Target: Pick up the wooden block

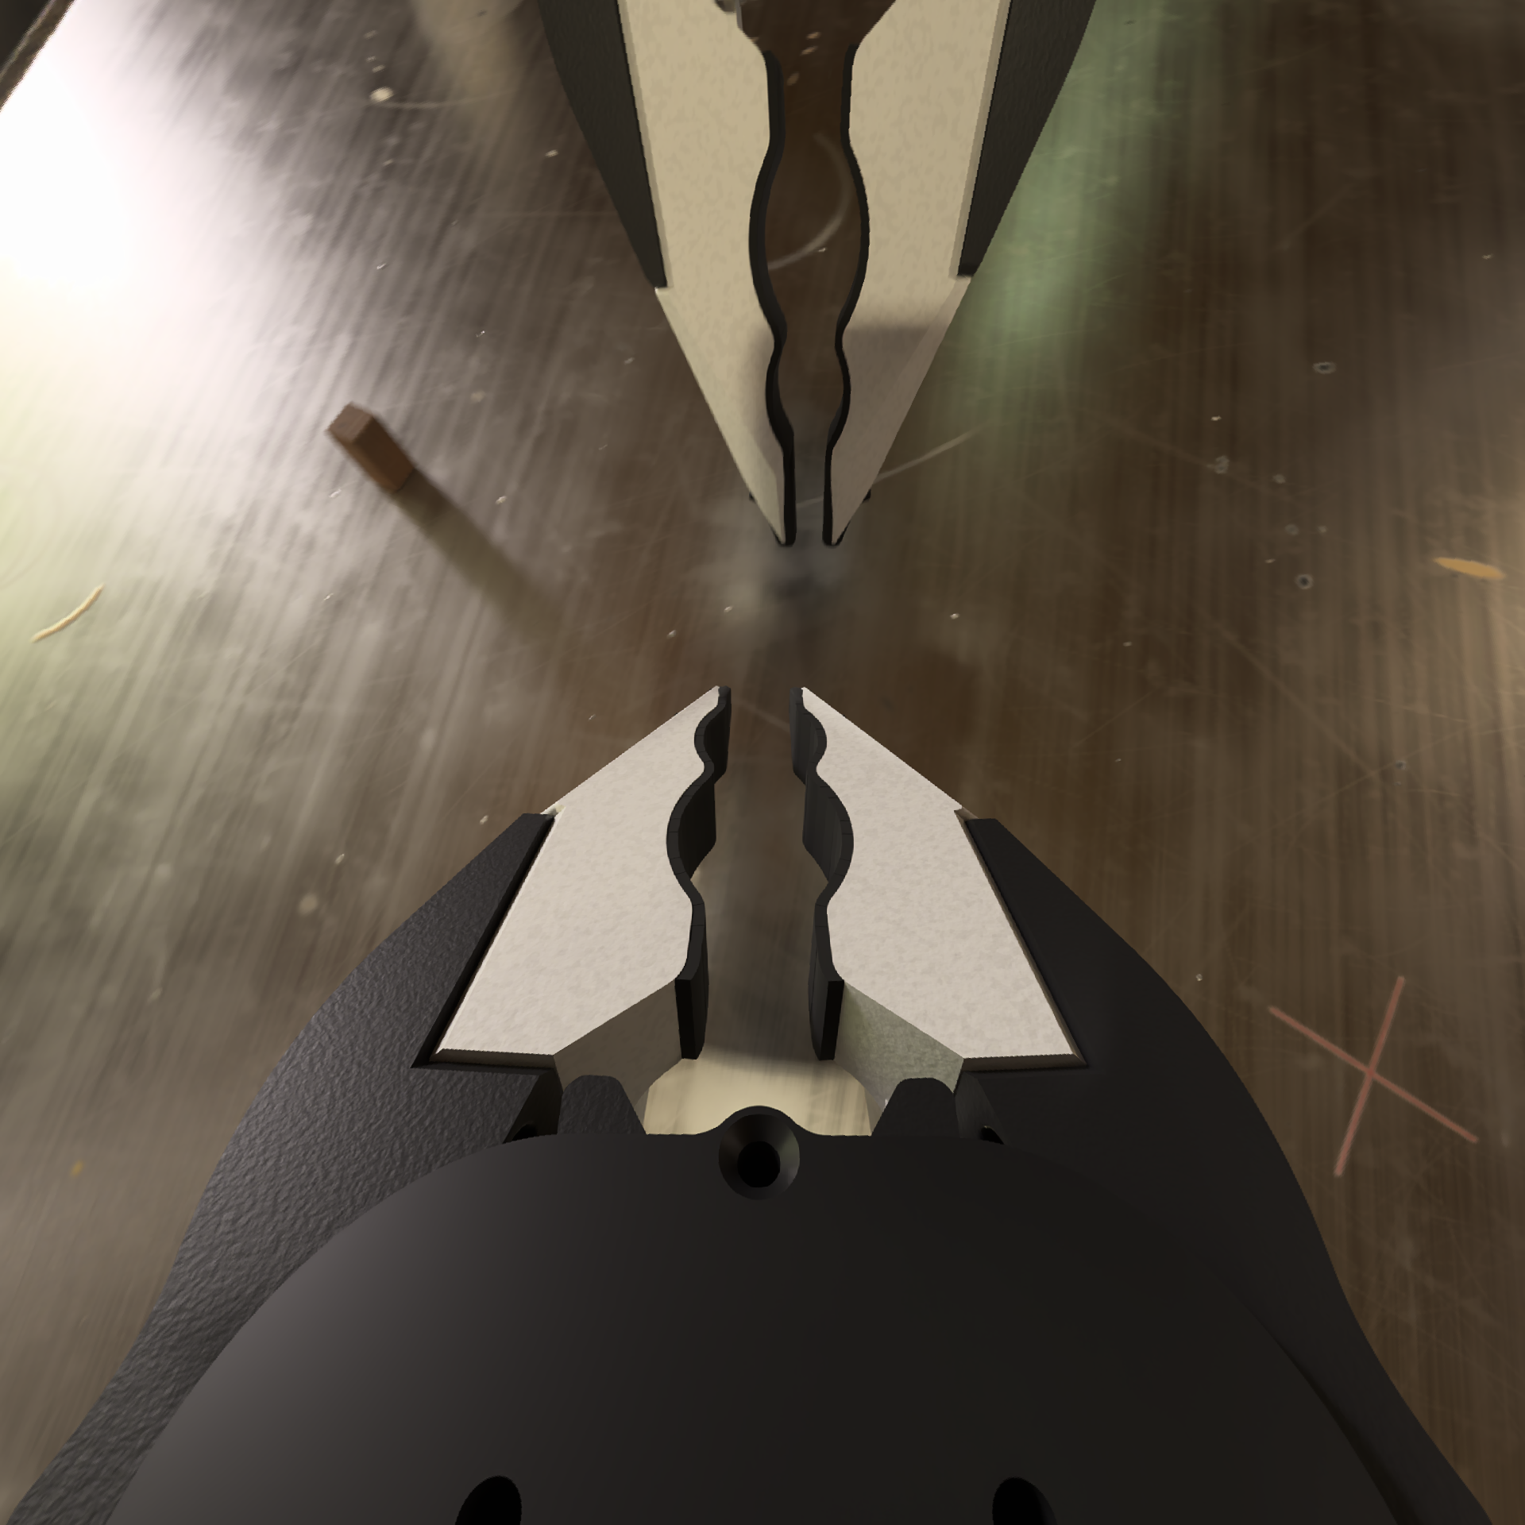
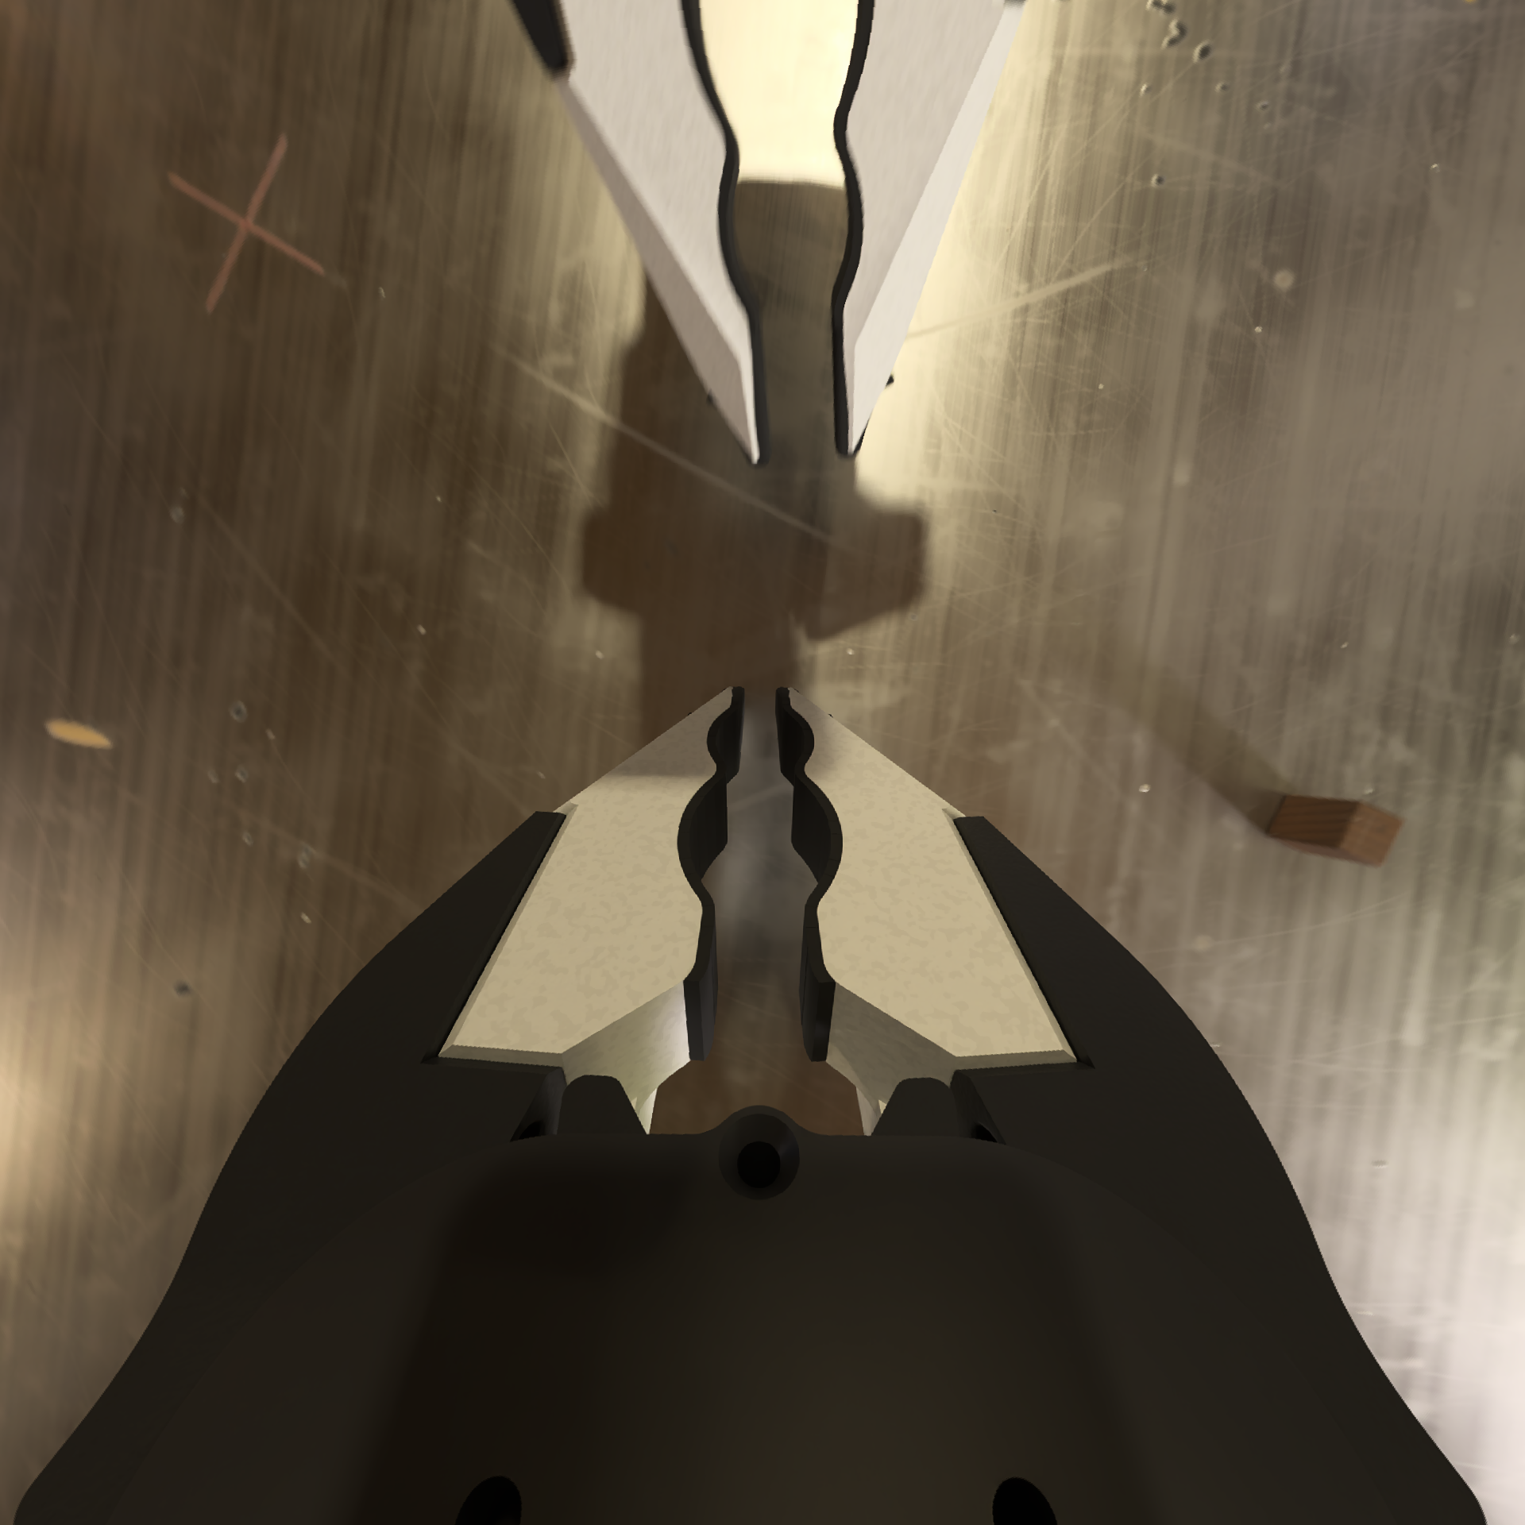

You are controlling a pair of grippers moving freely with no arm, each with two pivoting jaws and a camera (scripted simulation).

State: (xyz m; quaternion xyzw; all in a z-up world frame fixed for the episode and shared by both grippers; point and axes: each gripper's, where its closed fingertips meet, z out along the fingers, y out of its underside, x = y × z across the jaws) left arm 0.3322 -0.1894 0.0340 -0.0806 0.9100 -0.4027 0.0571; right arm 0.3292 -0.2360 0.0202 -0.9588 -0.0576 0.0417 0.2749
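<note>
Nearest us, our left gripper (image 1: 761, 693) points forward, low over the scratched metal surface (image 1: 1155, 743), fingers slightly apart on nothing. Tip to tip beyond it, our right gripper (image 1: 811, 540) faces back, likewise slightly parted and empty. Off to the left lies the wooden block (image 1: 369, 446), long axis running diagonally, near end toward us.

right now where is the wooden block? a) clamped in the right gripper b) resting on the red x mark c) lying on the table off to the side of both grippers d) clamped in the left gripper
c: the wooden block lies on the table, clear of the left gripper and the right gripper, neither of which holds anything.
</note>
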